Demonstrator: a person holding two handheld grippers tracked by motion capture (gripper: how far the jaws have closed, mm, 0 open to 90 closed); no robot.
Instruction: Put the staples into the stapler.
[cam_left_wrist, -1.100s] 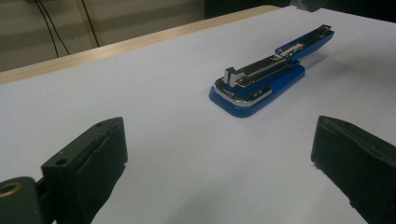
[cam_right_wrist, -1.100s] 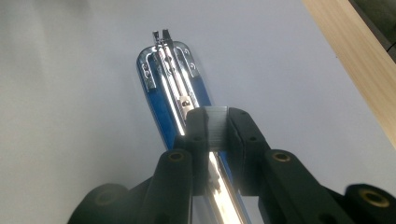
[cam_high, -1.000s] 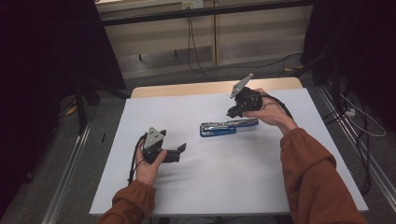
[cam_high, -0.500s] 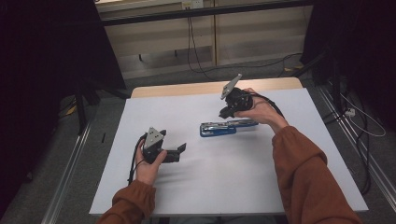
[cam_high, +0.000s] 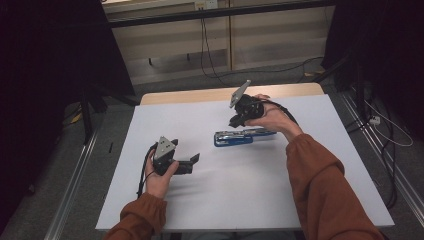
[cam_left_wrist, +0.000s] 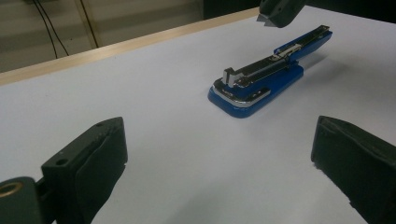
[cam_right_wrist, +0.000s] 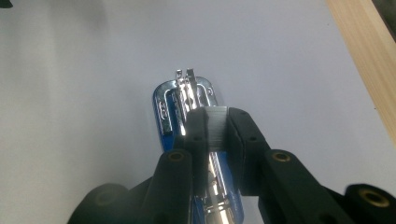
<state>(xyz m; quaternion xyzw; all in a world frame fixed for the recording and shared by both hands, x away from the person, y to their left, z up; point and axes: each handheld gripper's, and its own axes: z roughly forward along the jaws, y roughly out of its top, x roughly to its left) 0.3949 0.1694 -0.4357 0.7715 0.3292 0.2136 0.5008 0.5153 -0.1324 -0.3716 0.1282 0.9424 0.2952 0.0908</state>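
Right claw (cam_right_wrist: 210, 128) pinching ridged silver staple strip (cam_right_wrist: 214, 127), glossy blue stapler (cam_high: 242, 136) beneath, left claw (cam_left_wrist: 219, 182) wide open

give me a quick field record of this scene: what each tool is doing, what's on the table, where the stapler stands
surface: white table top with a wooden strip along the far edge
stapler: blue stapler lying flat, its top arm swung open and the metal staple channel exposed
right tool: right tool above the open stapler, shut on a strip of staples
left tool: left tool resting on the table, jaws wide apart, nothing between them, aimed toward the stapler
contact: the staples look not yet seated in the channel
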